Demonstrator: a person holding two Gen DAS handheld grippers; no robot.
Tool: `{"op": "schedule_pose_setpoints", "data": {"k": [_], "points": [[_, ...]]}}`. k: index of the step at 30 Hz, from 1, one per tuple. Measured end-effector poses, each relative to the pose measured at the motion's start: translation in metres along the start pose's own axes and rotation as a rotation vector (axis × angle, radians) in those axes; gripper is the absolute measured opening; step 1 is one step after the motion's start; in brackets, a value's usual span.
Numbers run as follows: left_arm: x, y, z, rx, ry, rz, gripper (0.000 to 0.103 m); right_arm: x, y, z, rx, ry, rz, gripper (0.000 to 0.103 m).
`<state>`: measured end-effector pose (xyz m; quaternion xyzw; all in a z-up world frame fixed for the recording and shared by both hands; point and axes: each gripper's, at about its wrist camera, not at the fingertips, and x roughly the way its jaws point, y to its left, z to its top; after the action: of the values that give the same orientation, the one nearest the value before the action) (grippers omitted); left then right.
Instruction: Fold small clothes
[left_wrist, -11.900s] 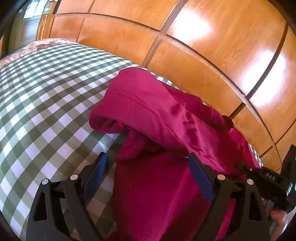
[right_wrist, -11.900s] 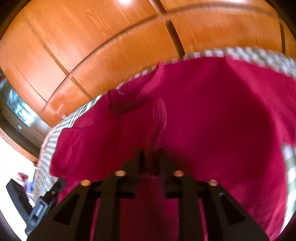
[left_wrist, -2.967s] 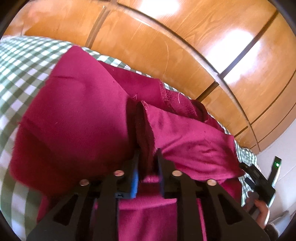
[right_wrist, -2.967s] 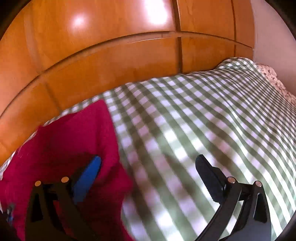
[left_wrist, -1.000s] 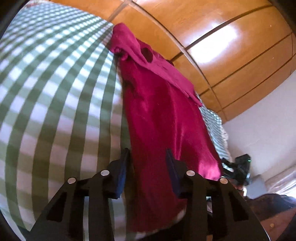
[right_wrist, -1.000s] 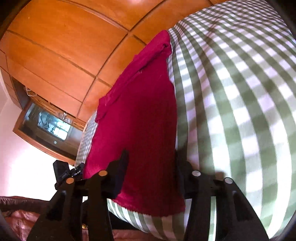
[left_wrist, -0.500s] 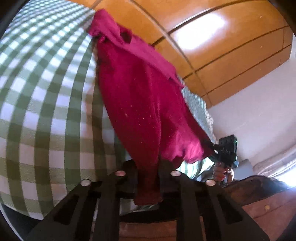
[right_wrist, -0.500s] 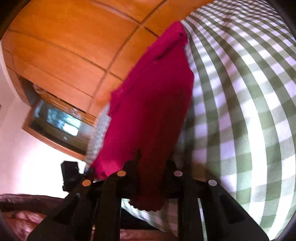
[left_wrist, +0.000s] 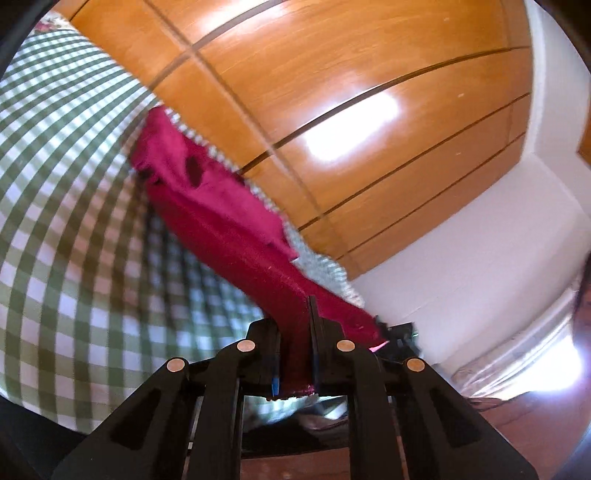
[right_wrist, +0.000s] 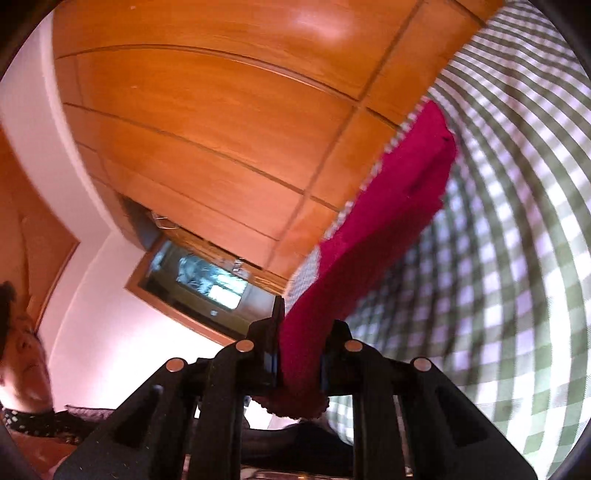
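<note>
Slippage is the risk: both jaws pinch only the near hem of the red garment (left_wrist: 229, 221), stretched ahead; tugging unevenly could free it.

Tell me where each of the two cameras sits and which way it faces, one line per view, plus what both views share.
Left wrist: sits on the left gripper, looking along its jaws, clamped on the red garment, across the checked bed cover toward the wooden wall panels.
Right wrist: sits on the right gripper, jaws likewise clamped on the garment, facing the panels; a person's face shows at the left edge.
Shared: garment, bed cover and panels.
</note>
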<state>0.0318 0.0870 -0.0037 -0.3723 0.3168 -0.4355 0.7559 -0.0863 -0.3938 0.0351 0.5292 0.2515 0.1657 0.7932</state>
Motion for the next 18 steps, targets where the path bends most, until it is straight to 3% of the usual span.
{"op": "schedule_pose_setpoints", "data": {"k": [6,14,18], "points": [[-0.026,-0.025,0.008,-0.009,-0.064,-0.167,0.011,-0.017,0.030,-0.005,-0.057,-0.018,0.151,0.014],[-0.058,-0.054,0.001,-0.020,-0.102,-0.304,0.011,-0.043,0.072,-0.025,-0.106,0.027,0.299,0.014],[-0.075,-0.063,-0.002,-0.032,-0.135,-0.337,0.011,-0.052,0.090,-0.036,-0.123,0.040,0.370,0.014]]}}
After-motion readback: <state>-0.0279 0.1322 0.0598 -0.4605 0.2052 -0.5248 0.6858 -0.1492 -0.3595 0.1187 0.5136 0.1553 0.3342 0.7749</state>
